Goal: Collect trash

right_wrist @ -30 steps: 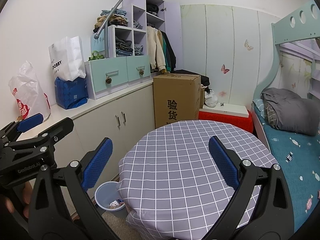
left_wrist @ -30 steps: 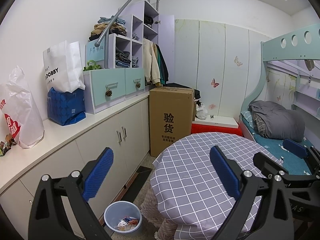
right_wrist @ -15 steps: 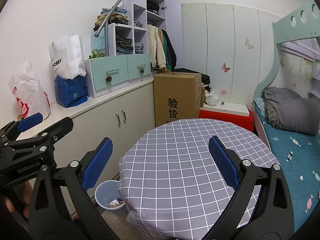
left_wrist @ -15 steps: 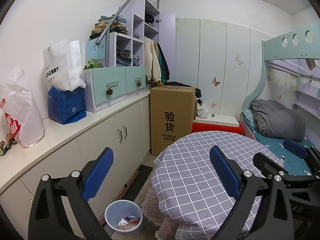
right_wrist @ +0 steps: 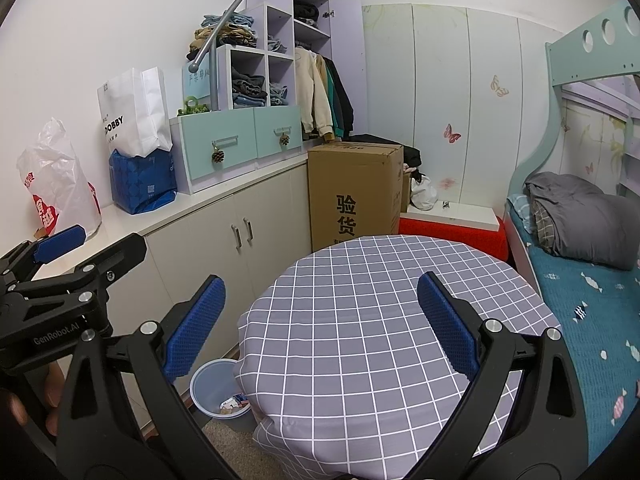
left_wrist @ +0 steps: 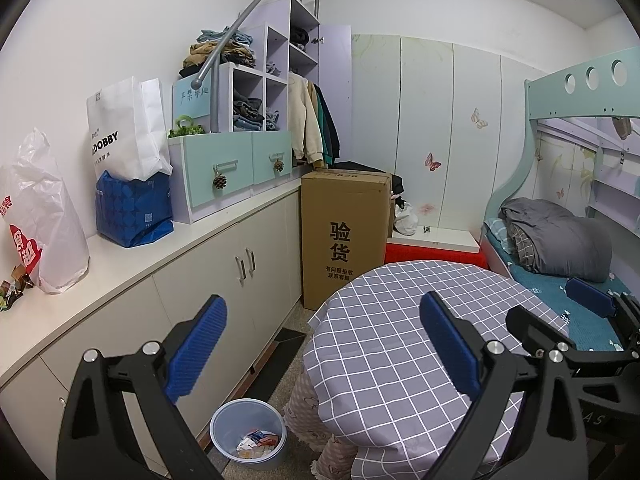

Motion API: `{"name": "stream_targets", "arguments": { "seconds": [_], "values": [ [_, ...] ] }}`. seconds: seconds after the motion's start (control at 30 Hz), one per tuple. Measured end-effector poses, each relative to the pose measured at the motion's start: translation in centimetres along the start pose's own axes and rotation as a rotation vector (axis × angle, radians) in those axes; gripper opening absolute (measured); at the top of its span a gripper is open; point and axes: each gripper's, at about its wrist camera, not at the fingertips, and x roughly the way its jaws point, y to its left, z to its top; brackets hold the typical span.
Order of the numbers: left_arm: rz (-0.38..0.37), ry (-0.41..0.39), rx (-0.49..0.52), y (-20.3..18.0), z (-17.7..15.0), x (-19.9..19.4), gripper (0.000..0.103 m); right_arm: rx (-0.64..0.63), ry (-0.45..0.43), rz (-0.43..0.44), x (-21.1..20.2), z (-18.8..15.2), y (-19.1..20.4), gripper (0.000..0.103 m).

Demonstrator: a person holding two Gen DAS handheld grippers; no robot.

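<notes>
Gaping wide and empty, each hand-held gripper (left_wrist: 320, 344) (right_wrist: 320, 320) hovers above the floor bin (left_wrist: 249, 432).

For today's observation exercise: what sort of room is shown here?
Most likely a child's bedroom: a bunk bed with bedding, an open wardrobe of hanging clothes, and butterfly stickers on the wall.

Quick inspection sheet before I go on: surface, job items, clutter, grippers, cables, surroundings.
Surface: round table under a grey checked cloth, nothing on it.
Job's things: bin on the floor beside the table, wrappers inside.
Clutter: small wrappers by the plastic bag on the counter.
Grippers: left hand-held gripper and right hand-held gripper open, empty.
Cables: nothing seen.
Surroundings: cardboard box, bunk bed.
</notes>
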Motion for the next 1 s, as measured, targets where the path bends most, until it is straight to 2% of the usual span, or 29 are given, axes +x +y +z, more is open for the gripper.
{"name": "stream_targets", "arguments": {
  "seconds": [1.0],
  "values": [
    [0.001,0.008,0.003,0.48,-0.04,0.06,0.095,0.000,0.006,0.005,0.27,-0.13,-0.17,0.095]
  ]
}}
